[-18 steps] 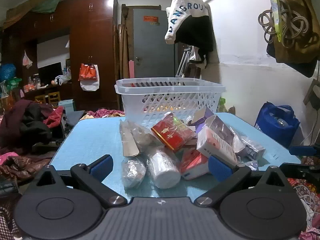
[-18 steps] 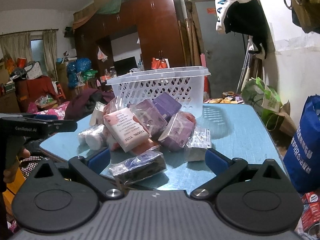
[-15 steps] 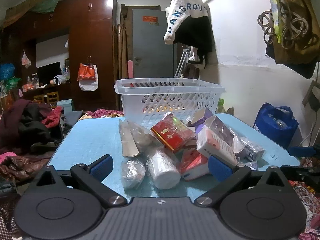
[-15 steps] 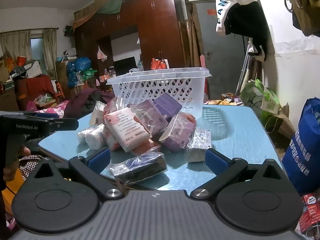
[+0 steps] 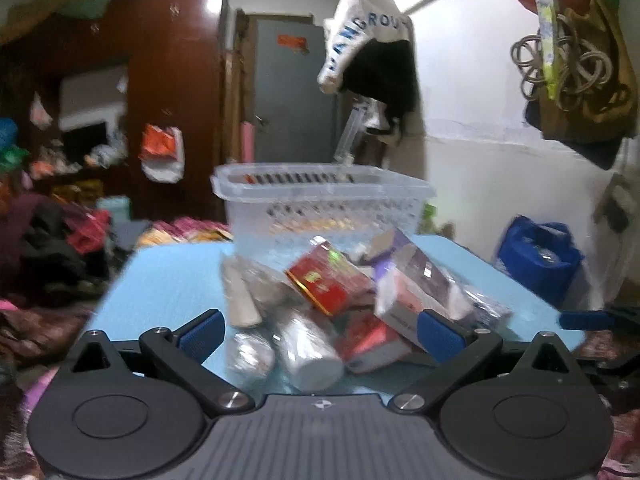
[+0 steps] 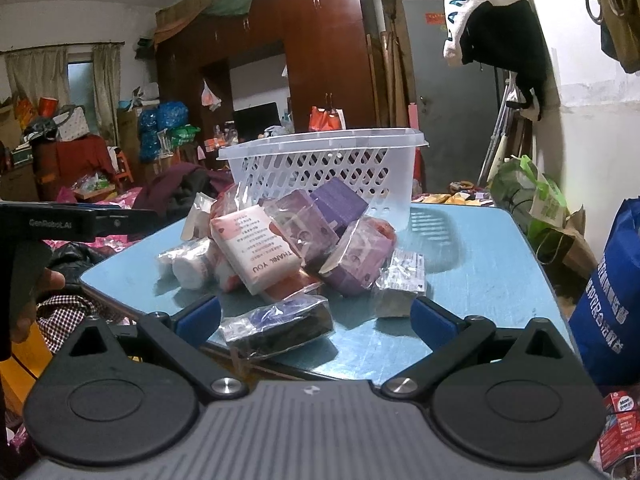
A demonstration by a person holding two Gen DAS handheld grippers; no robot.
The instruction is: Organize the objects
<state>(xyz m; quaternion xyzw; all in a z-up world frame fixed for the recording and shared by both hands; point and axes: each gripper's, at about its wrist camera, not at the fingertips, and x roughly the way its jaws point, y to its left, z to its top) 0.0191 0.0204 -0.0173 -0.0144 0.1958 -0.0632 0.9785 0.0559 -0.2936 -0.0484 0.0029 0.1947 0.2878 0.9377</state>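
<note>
A pile of wrapped packets lies on the blue table (image 6: 480,272) in front of a clear plastic basket (image 6: 332,160). The left wrist view, blurred, shows a red box (image 5: 328,280), a white roll (image 5: 310,354) and a white-pink pack (image 5: 404,308) before the basket (image 5: 320,204). My left gripper (image 5: 320,332) is open at the near edge, its jaws either side of the pile's front, touching nothing. My right gripper (image 6: 316,320) is open too, with a dark wrapped packet (image 6: 280,326) lying between its blue fingertips (image 6: 198,318), ungripped. A "THANK YOU" pack (image 6: 256,248) and purple boxes (image 6: 340,204) sit behind.
A blue bag (image 6: 612,300) stands right of the table. Clothes hang on the white wall (image 5: 372,60). A dark wardrobe (image 6: 320,60) and heaps of clothing fill the room behind. The other gripper's body (image 6: 60,224) and a hand show at the left of the right wrist view.
The left wrist view has gone blurred and shifted slightly, so the left gripper is moving. The right gripper has edged a little closer to the pile. Both stay open.
</note>
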